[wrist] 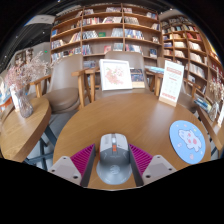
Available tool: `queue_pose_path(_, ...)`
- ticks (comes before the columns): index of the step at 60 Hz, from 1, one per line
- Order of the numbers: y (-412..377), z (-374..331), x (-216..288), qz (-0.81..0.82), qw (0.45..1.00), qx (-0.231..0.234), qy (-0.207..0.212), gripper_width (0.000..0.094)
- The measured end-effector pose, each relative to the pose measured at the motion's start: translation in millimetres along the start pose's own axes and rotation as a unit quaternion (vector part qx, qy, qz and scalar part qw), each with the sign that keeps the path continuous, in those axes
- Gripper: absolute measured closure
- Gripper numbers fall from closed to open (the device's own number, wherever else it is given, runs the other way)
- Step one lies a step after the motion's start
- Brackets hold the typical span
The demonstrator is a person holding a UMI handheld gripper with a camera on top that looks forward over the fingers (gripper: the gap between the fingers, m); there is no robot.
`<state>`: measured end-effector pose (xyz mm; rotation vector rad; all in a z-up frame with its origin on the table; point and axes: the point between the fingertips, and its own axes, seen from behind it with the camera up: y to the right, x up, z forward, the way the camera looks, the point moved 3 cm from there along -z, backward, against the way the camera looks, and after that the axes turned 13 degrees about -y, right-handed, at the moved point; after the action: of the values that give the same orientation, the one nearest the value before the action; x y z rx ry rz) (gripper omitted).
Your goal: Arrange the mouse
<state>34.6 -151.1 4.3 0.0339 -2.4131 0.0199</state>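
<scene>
A grey mouse (113, 158) with an orange stripe by its wheel sits between the two fingers of my gripper (113, 150). Its nose points away from me. The pink pads (84, 158) press against both of its sides, so the gripper is shut on it. The mouse is low over the near part of the round wooden table (120, 115). I cannot tell whether it touches the wood. A round blue mouse mat (187, 140) lies on the table to the right of the fingers.
An upright display book (116, 74) stands beyond the table's far edge and a white sign (171, 82) at the far right. A second wooden table (22, 130) to the left carries a vase of flowers (24, 100). Bookshelves (110, 30) line the back wall.
</scene>
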Motion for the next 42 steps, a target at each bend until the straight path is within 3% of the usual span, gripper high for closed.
queue_pose_path(1,1.4,0.7,0.7,0.001,1.0,-0.001,0.0,0.0327)
queue_pose_path(2,2.6,1.0,1.2,0.002,1.0,-0.003,0.0,0.043)
queue_pose_path(5,1.5,0.6,0.3,0.001,1.0,0.003,-0.003,0.0462)
queue_pose_path(13,5.5,-14.0,5.2,0.006,1.0,0.018,-0.017,0.0479)
queue_pose_path(23,51.0,-59.4,45.7,0.013,0.999,0.017,0.024,0.0478)
queue_pose_path(30,111.7,-76.9,70.3,0.011,0.999,-0.009,0.048,0.0489)
queue_pose_path(36,171.7,-70.3,75.3,0.008,0.997,-0.057,0.053,0.0489)
queue_pose_path(42,222.2,-54.6,63.8,0.014,0.996,-0.075,0.039,0.0492)
